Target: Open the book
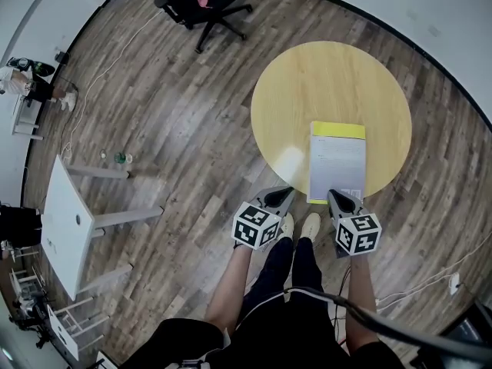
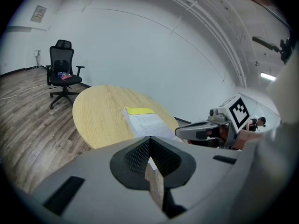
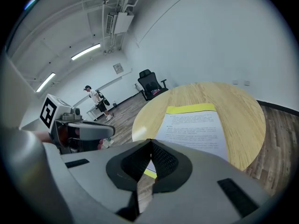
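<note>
A closed book [image 1: 337, 160] with a white printed cover and a yellow strip at its far end lies on the near side of the round yellow table [image 1: 307, 91]. My left gripper [image 1: 284, 194] hovers at the table's near edge, just left of the book's near corner, jaws shut and empty. My right gripper [image 1: 338, 198] is over the book's near edge, jaws shut with nothing between them. The left gripper view shows the book [image 2: 147, 122] ahead and the right gripper [image 2: 201, 130] beside it. The right gripper view has the book [image 3: 196, 127] just beyond its own tips [image 3: 150, 143].
A black office chair [image 1: 204, 2] stands on the wooden floor beyond the table. A white table [image 1: 65, 221] lies to the left. The person's legs and shoes [image 1: 300, 225] are under the table's near edge. A cable [image 1: 430, 283] runs at right.
</note>
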Available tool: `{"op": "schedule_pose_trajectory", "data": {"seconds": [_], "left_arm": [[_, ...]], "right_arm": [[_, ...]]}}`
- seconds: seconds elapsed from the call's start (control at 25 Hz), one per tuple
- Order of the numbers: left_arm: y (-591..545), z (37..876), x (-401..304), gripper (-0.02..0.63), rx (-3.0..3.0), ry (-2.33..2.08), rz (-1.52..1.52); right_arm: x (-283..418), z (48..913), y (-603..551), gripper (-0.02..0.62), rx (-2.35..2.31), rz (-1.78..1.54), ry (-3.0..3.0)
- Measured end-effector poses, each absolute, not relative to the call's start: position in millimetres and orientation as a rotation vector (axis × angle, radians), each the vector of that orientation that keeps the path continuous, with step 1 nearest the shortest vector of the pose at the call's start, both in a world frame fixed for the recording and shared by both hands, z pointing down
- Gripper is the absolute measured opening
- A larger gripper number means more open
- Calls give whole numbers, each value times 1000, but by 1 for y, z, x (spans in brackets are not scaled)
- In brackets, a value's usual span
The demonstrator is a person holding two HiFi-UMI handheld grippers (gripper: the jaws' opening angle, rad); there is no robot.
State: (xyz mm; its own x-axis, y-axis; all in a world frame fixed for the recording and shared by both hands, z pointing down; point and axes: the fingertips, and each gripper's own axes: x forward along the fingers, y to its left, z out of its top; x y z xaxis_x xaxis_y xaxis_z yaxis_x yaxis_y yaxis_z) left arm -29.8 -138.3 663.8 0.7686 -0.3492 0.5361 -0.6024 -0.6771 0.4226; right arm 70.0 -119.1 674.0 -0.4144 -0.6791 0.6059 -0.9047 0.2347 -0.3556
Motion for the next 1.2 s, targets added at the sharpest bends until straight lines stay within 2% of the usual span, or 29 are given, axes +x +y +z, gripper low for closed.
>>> {"op": "schedule_pose_trajectory", "data": {"seconds": [0.52,1.12,1.2], "left_arm": [[-142,665,-73,-2,2307,-819,530],[-143,672,-81,-2,2290,-815,520],[-144,672,-82,-2,2288,-814,518]], "right_arm": [[26,678,-130,6,1339,945,-2235],[20,689,-131,8,1332,882,-2163],[20,691,-131,43,1326,885,-2152]]}}
